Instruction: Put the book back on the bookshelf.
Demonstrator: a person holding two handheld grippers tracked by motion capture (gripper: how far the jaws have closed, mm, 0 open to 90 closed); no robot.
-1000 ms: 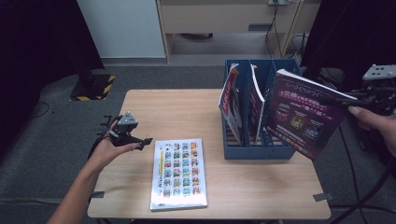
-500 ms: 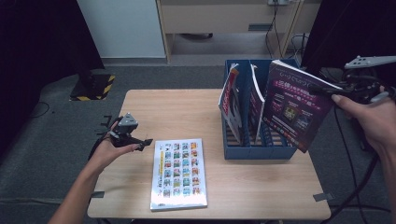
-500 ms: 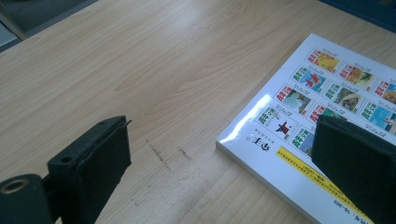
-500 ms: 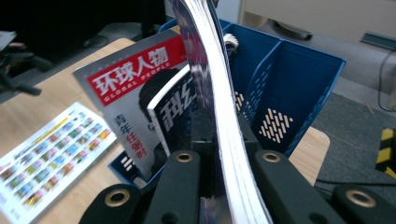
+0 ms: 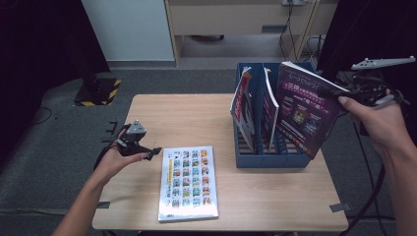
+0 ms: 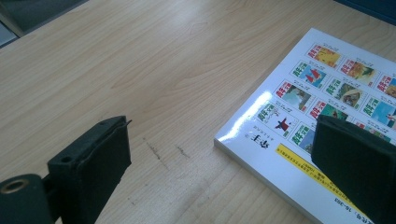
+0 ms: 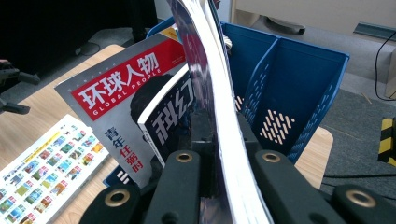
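done: two magazines stand in the blue rack (image 5: 268, 160) | now: my right gripper (image 5: 347, 91) clamps the purple magazine (image 5: 305, 115) (not slotted yet) | left: flat book (image 5: 189, 182); left gripper (image 5: 150, 153) jaws apart

A light wooden worktop (image 5: 196, 118) is carrying two things. A white book with a grid of small colour pictures (image 5: 189, 182) is lying flat near its front edge, cover up. A blue compartmented file rack (image 5: 268, 147) is standing on the right half, well apart from the book. Faint dark scuffs are showing on the bare wood just beside the book's corner.
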